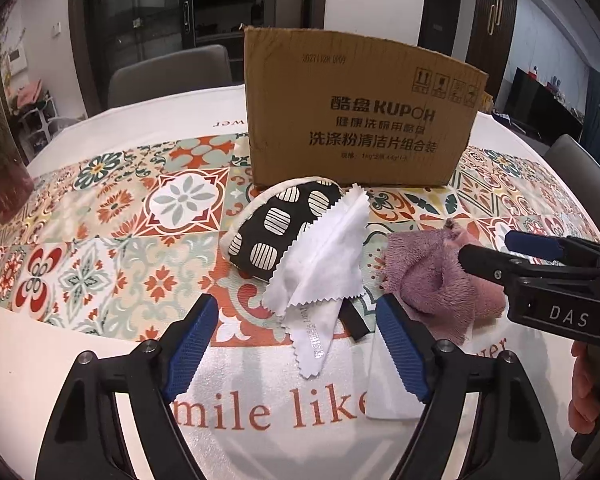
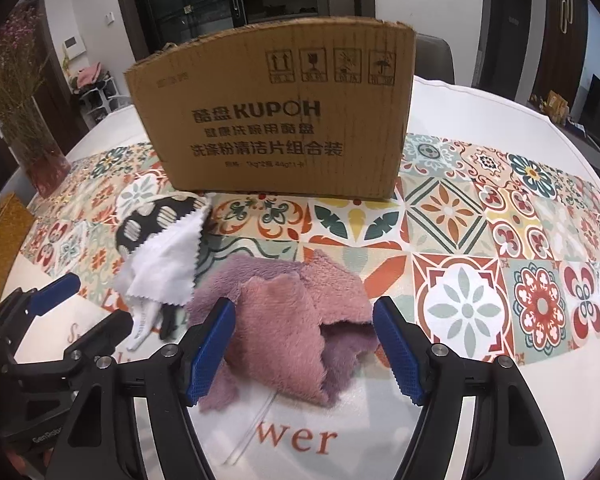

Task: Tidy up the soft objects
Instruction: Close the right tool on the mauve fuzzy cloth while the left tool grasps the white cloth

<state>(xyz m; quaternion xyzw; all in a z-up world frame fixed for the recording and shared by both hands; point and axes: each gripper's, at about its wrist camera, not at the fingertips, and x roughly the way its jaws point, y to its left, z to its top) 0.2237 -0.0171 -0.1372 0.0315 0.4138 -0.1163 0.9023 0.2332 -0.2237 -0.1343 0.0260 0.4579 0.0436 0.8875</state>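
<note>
A crumpled white cloth (image 1: 320, 256) with zigzag edges lies on the table, partly over a black pouch with cream ovals (image 1: 284, 224). My left gripper (image 1: 300, 344) is open, its jaws either side of the cloth's near end. A fluffy purple-pink cloth (image 2: 288, 312) lies crumpled to the right; it also shows in the left wrist view (image 1: 432, 284). My right gripper (image 2: 304, 348) is open with its jaws around the cloth's near part. The white cloth (image 2: 164, 268) and pouch (image 2: 148, 216) show at left in the right wrist view.
A brown cardboard box (image 1: 356, 108) stands upright behind the cloths, also in the right wrist view (image 2: 276, 116). The round table has a patterned tile runner (image 1: 112, 208). A vase of dried flowers (image 2: 40, 152) stands at far left. A flat white sleeve (image 1: 392, 384) lies under my left gripper's right finger.
</note>
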